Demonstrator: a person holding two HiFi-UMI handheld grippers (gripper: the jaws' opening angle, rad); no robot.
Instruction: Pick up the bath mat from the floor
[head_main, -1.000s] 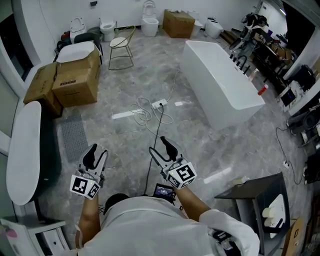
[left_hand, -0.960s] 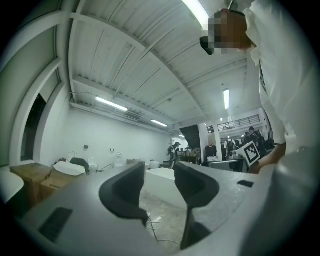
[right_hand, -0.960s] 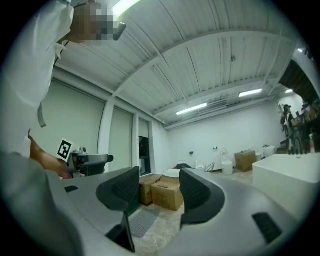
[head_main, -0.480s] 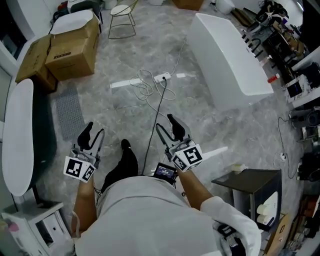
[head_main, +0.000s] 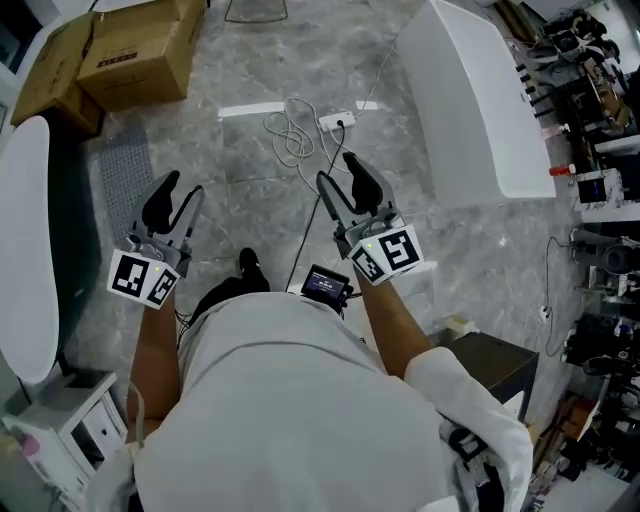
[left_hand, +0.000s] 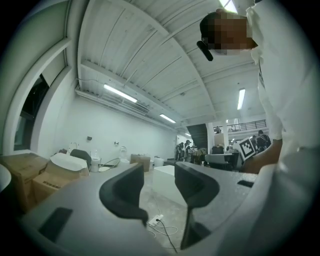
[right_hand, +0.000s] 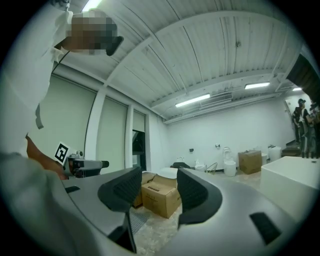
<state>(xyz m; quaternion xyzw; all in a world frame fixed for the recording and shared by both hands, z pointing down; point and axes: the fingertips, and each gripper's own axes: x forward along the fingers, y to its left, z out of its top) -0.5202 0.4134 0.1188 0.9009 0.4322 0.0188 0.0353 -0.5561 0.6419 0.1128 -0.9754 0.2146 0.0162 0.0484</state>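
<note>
The bath mat is a grey textured rectangle lying flat on the marble floor at the left, in front of the cardboard boxes. My left gripper is held level just right of the mat and well above the floor, open with nothing between its jaws. My right gripper is held level over the black cable, also open and empty; its jaws have just closed a little. In the right gripper view a strip of the mat shows low between the jaws, below the boxes.
Cardboard boxes stand beyond the mat. A long white tub rim runs along the left. A white bathtub stands at the right, a power strip with looped cable lies ahead, and a dark table sits near right.
The person has walked forward with both grippers. The mat, once ahead at the left, now lies right beside the left gripper, and the power strip is closer to the right one.
</note>
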